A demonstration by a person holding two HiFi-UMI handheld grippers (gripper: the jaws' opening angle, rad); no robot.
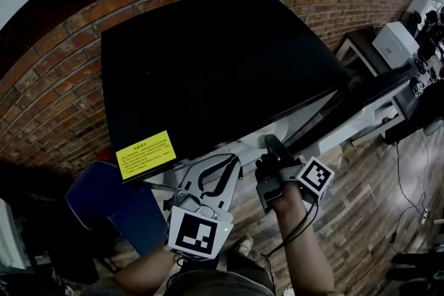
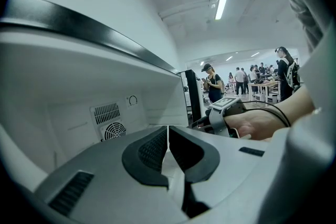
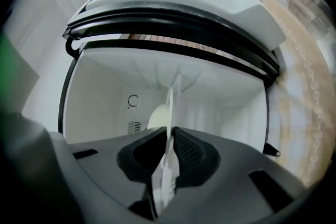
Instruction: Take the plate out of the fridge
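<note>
The plate (image 3: 171,102) is thin and white and shows edge-on in the right gripper view, running up between the jaws into the white fridge interior (image 3: 220,107). My right gripper (image 3: 170,136) is shut on its rim. In the head view the right gripper (image 1: 272,146) reaches under the fridge's black top (image 1: 208,59), which hides the plate. My left gripper (image 1: 216,173) hangs just left of it at the fridge mouth. Its jaws (image 2: 168,136) are shut with nothing between them. The left gripper view shows the hand (image 2: 257,126) that bears the right gripper.
The fridge door (image 1: 361,97) stands open to the right. A fan grille (image 2: 108,123) and a dial (image 2: 133,99) sit on the back wall. A blue object (image 1: 104,201) stands on the floor at left. A white box (image 1: 395,41) rests on a far table. Several people (image 2: 215,84) stand behind.
</note>
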